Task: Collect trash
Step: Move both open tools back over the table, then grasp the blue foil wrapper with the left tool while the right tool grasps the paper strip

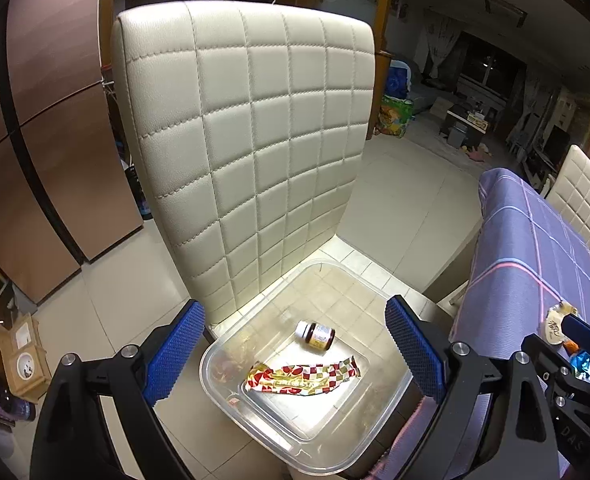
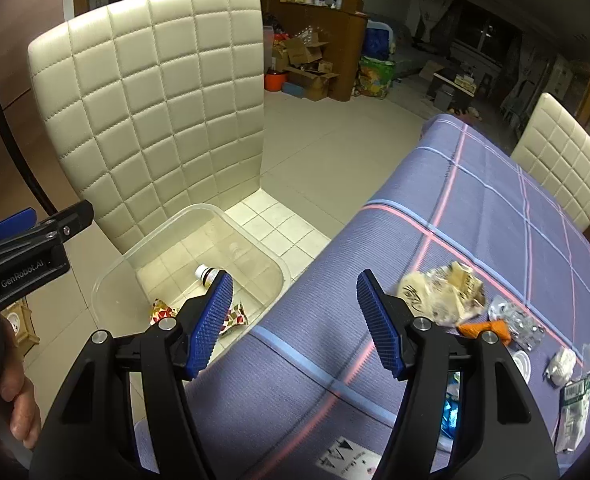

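Both grippers, left (image 1: pixel 295 354) & right (image 2: pixel 293 324), released, empty. Next, I think: right goes to crumpled beige wrapper (image 2: pixel 443 292), pinch middle, drop in clear plastic bin (image 2: pixel 279 268).

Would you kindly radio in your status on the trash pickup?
Both tongs open, empty. Wrapper and small bottle binned. Wrappers left on table, path clear.

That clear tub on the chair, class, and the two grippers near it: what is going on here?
A person is clearing trash off a table with a handheld gripper in each hand. The clear tub sits on a cream chair and already holds a small bottle and a red-and-gold wrapper. The left gripper hangs open over the tub, holding nothing. The right gripper is open and empty above the purple tablecloth, where a crumpled clear wrapper and other scraps wait.
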Motion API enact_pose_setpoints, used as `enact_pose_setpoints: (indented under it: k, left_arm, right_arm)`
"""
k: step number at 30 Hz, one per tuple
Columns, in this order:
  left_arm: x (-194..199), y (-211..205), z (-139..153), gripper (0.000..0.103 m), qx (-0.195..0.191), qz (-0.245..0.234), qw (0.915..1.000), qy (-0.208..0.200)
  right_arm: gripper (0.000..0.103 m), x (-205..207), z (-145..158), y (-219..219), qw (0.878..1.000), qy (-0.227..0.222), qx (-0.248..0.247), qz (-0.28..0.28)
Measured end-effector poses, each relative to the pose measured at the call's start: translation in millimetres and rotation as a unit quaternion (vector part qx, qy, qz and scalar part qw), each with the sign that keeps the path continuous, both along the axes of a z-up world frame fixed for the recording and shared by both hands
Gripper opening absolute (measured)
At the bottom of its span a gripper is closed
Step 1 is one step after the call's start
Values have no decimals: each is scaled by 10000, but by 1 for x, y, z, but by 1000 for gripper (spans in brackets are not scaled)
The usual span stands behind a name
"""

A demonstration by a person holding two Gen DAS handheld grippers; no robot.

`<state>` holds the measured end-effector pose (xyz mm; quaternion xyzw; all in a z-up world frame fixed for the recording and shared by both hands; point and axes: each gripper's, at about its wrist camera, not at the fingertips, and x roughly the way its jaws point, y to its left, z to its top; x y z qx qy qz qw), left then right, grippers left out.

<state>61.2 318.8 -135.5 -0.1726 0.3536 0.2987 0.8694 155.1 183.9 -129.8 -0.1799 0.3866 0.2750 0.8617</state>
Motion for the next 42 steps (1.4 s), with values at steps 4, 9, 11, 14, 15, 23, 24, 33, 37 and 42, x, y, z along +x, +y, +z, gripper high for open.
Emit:
enact_pose_setpoints:
  k: [4, 9, 11, 14, 15, 23, 24, 33, 37, 42]
  left_arm:
    - [-8, -7, 10, 89, 98, 5, 9999, -74]
    - [-15, -28, 22, 89, 157, -161, 9996, -139]
    - [-14, -41, 24, 89, 206, -323, 9992, -132]
    - [-11, -62, 25, 89, 205, -519, 9984, -116]
    - [-8, -74, 25, 89, 135, -660, 9977, -108]
    - [12, -169, 22, 89, 255, -1690, 9853, 28]
    - [14, -178, 22, 89, 265, -1780, 9837, 39]
    - [26, -230, 19, 89, 265, -2276, 9733, 159]
    - [34, -251, 12, 89, 268, -2472, 9681, 301]
    - [45, -262, 8, 89, 244, -2531, 9663, 395]
  right_arm:
    - [66, -6, 5, -16, 9999, -43, 56, -107]
    - [67, -13, 11, -41, 9994, -66, 158, -289]
    - [67, -16, 12, -54, 9990, -81, 193, -387]
    - [67, -22, 14, -79, 9981, -122, 225, -565]
    - [67, -24, 15, -87, 9978, -127, 234, -610]
    - [68, -29, 13, -177, 9897, -114, 238, -1406]
    - [68, -31, 13, -190, 9880, -125, 260, -1519]
    - [71, -34, -5, -276, 9732, 15, 317, -2276]
    - [71, -31, -13, -305, 9670, 187, 419, -2507]
    - [71, -31, -19, -303, 9714, 283, 502, -2304]
